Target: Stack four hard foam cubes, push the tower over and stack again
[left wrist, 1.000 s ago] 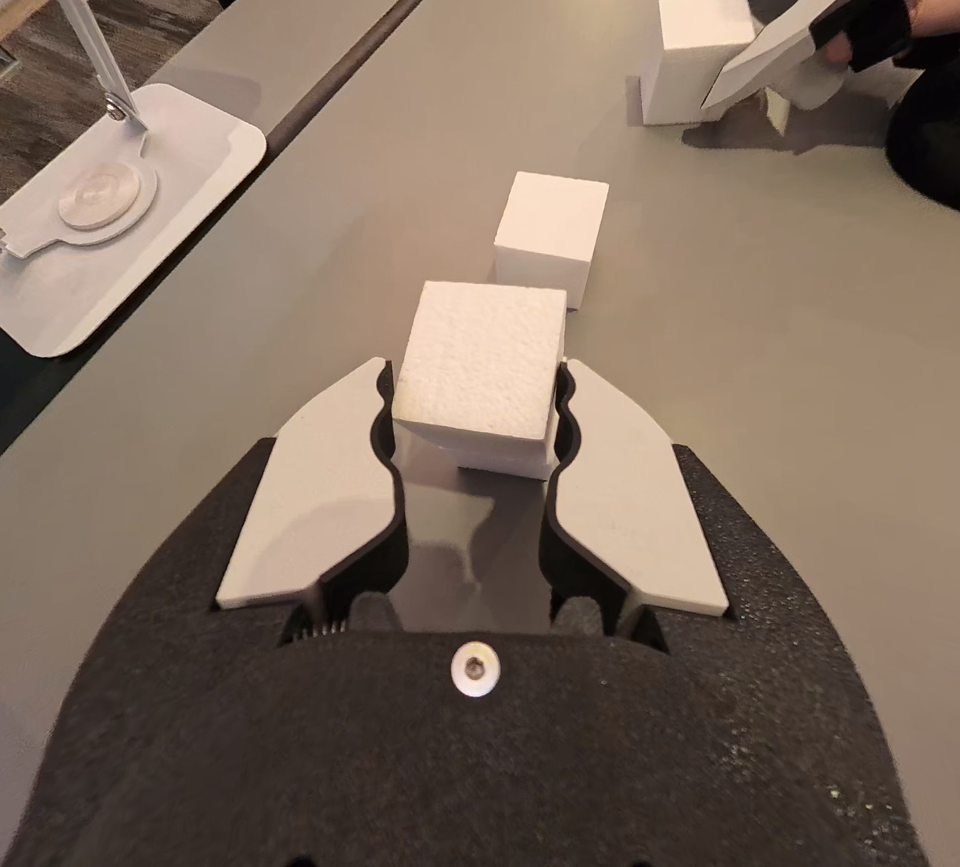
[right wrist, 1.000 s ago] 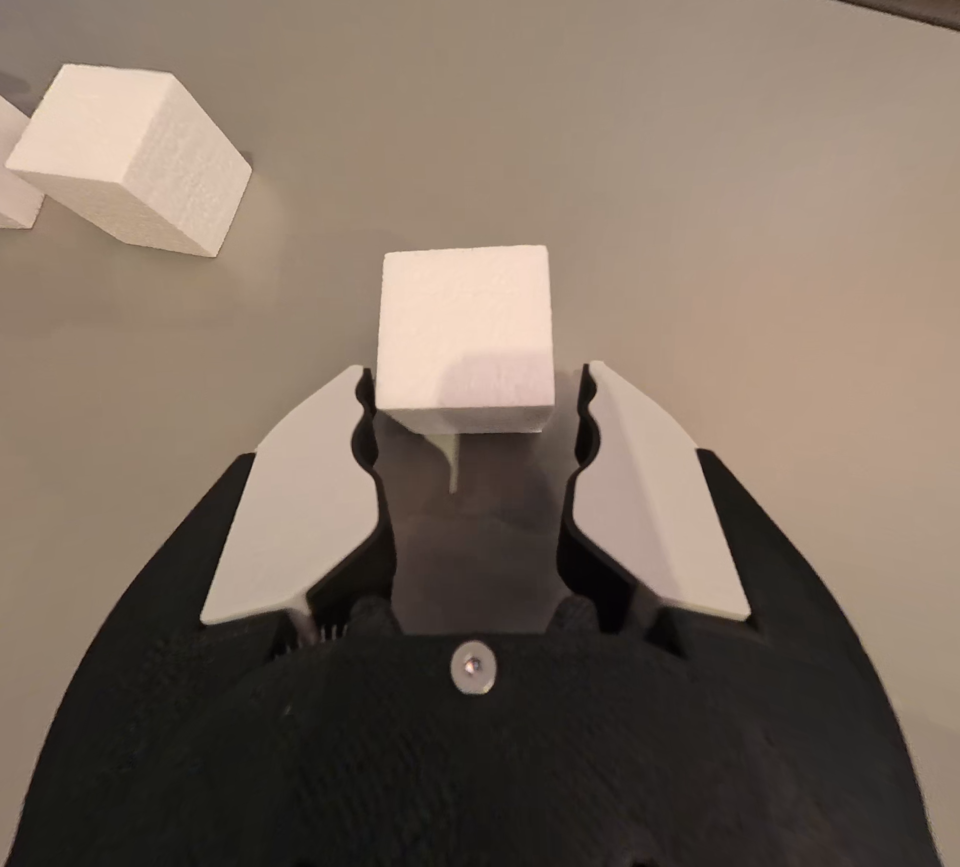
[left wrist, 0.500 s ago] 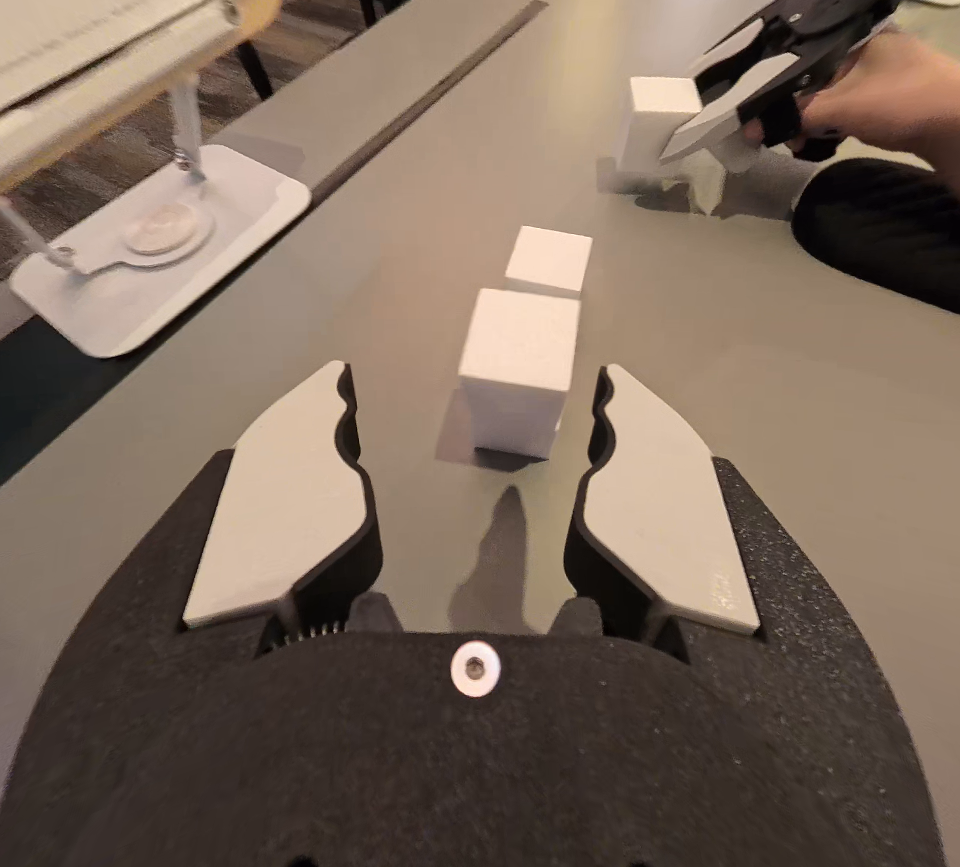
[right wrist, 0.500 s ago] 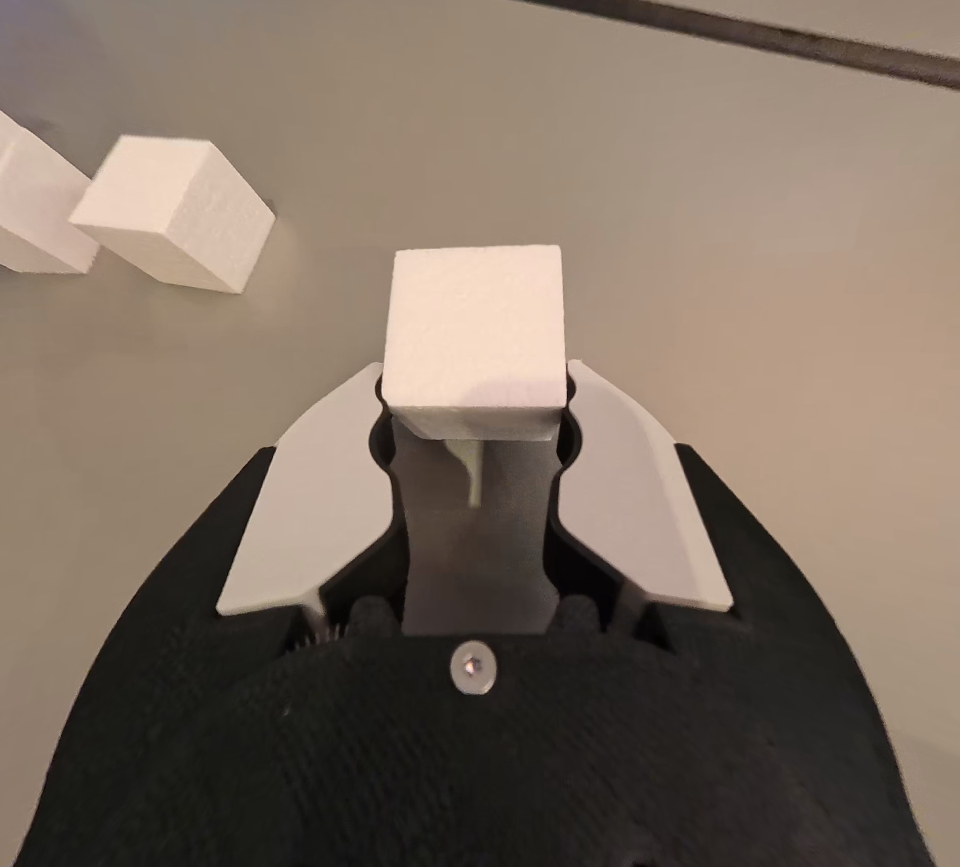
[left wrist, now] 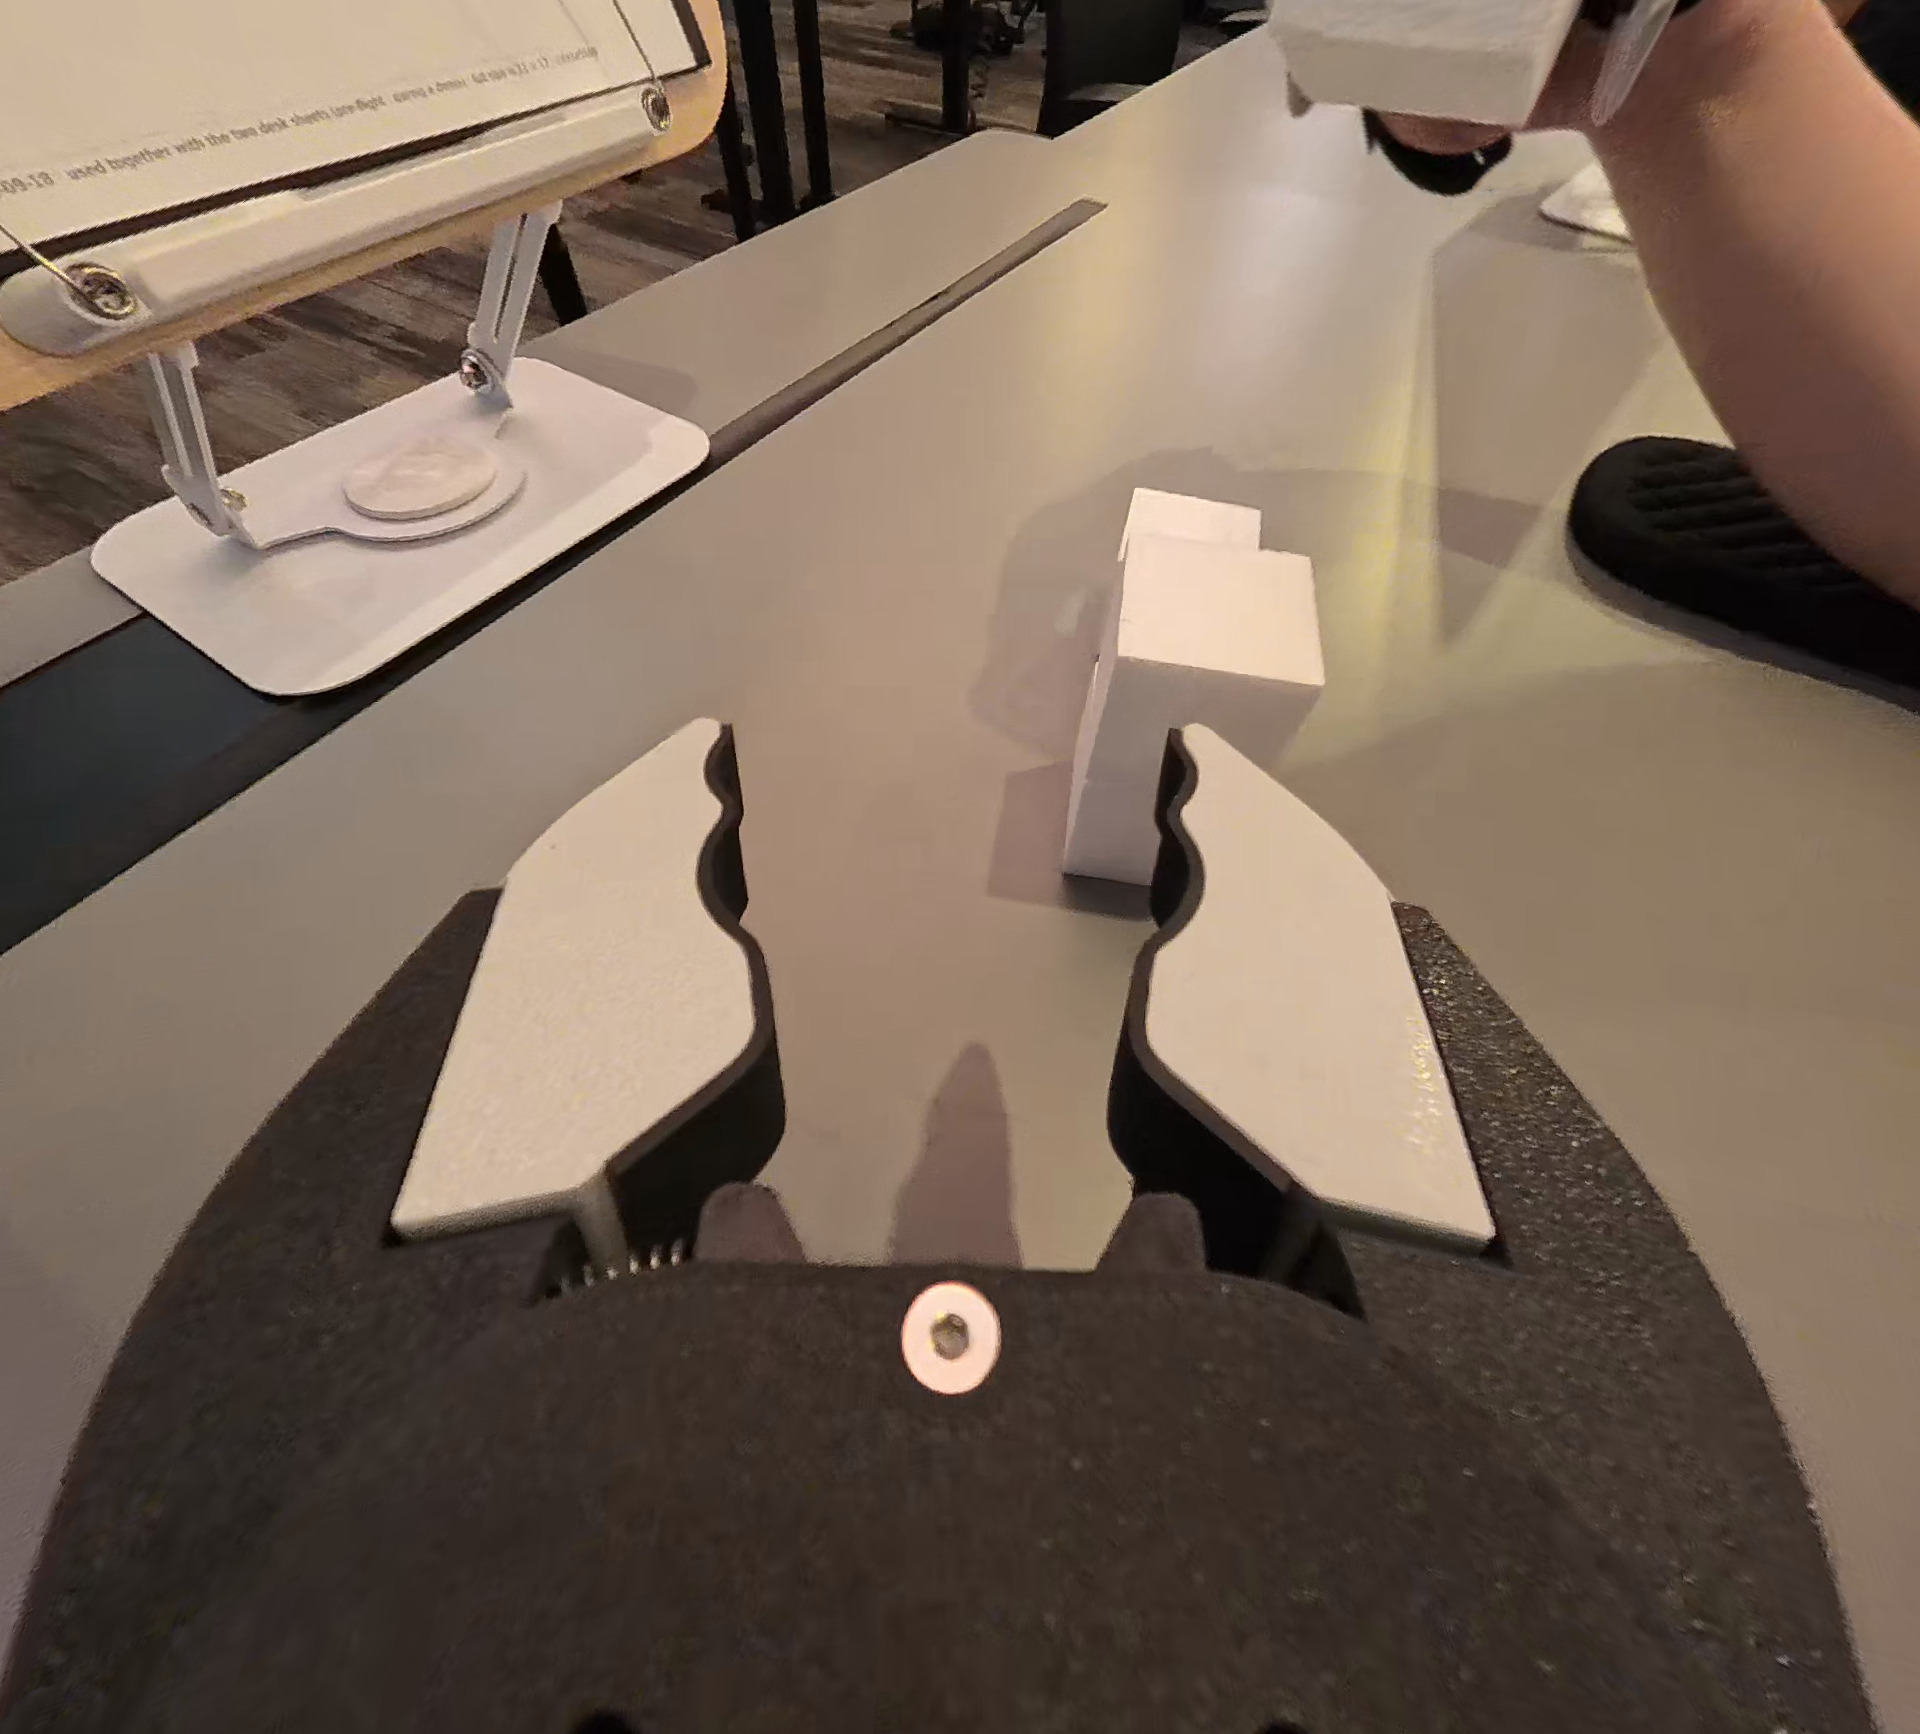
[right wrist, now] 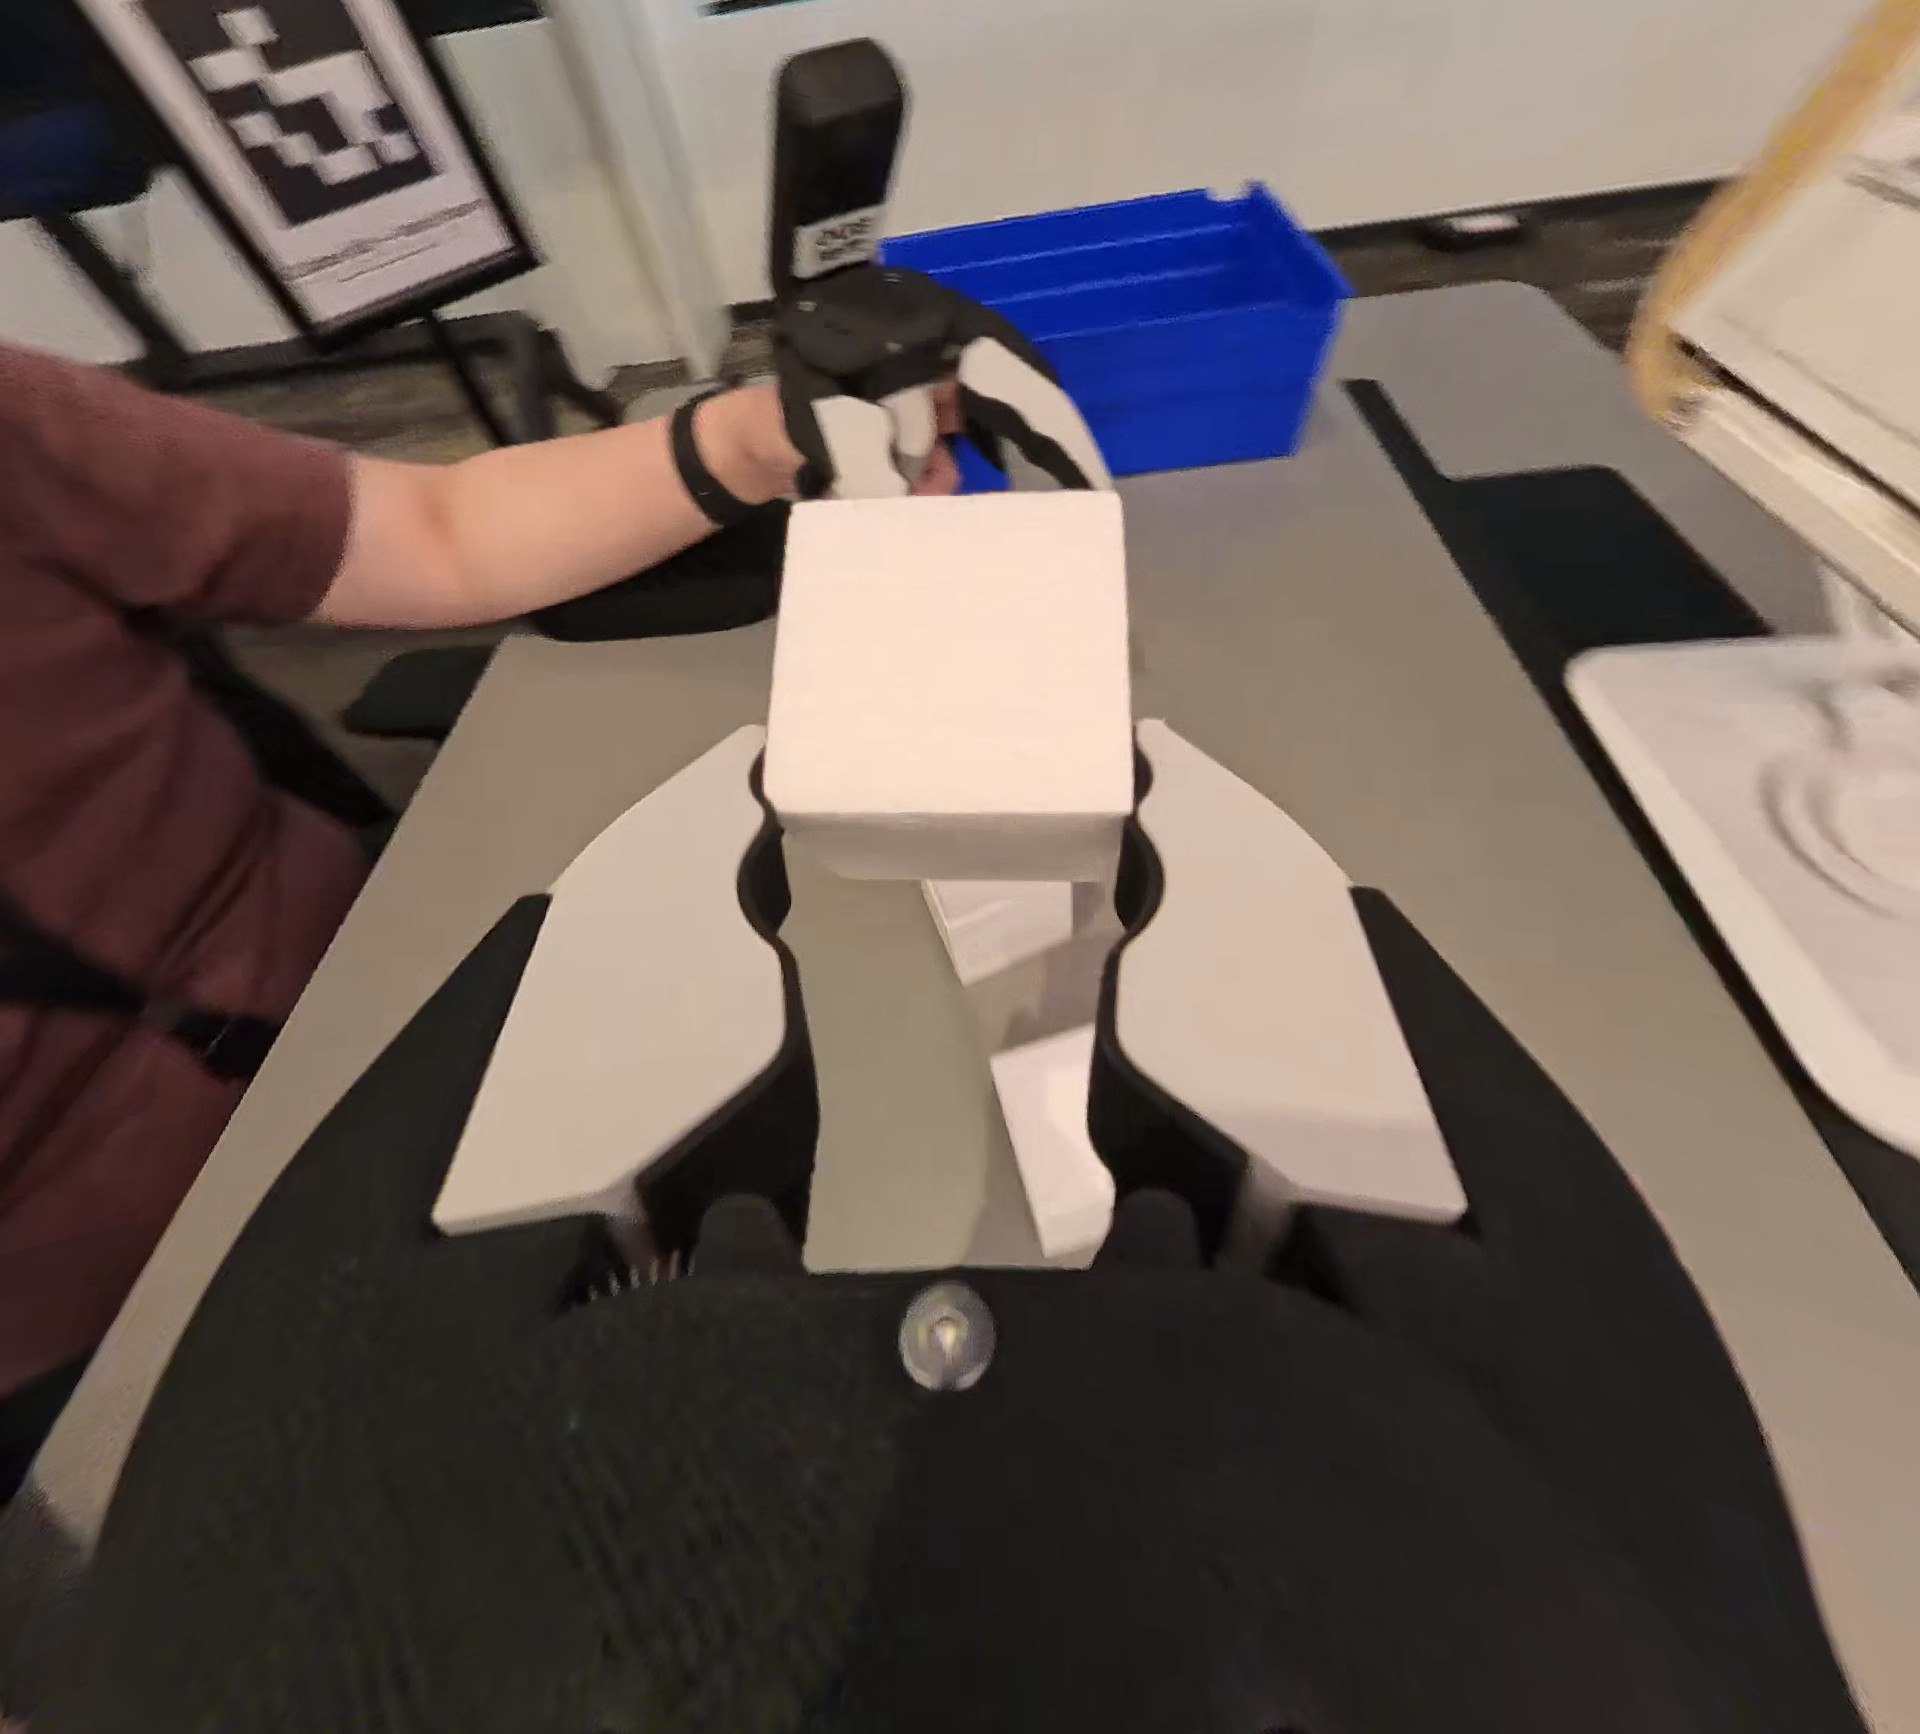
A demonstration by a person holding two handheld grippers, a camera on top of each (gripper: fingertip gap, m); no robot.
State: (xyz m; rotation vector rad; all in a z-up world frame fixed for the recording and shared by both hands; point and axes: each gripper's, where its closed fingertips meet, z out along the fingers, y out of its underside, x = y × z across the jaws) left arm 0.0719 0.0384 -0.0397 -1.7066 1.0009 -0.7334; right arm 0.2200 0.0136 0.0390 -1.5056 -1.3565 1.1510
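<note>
The right gripper (right wrist: 948, 785) pinches a white foam cube (right wrist: 951, 661) between its fingers, raised above the grey table (left wrist: 1299, 354). Below it, two more cubes (left wrist: 1210, 619) sit touching, the nearer resting on another in a short stack (left wrist: 1117, 780). The left gripper (left wrist: 951, 785) hangs spread and empty just before that stack. A document stand (left wrist: 395, 531) sits at the table's left edge.

We see two stacked cubes (left wrist: 1195, 645) mid-tabletop (left wrist: 1351, 354), a third cube (left wrist: 1184, 521) just behind them, and a document stand (left wrist: 395, 521) at the tabletop's left edge.
</note>
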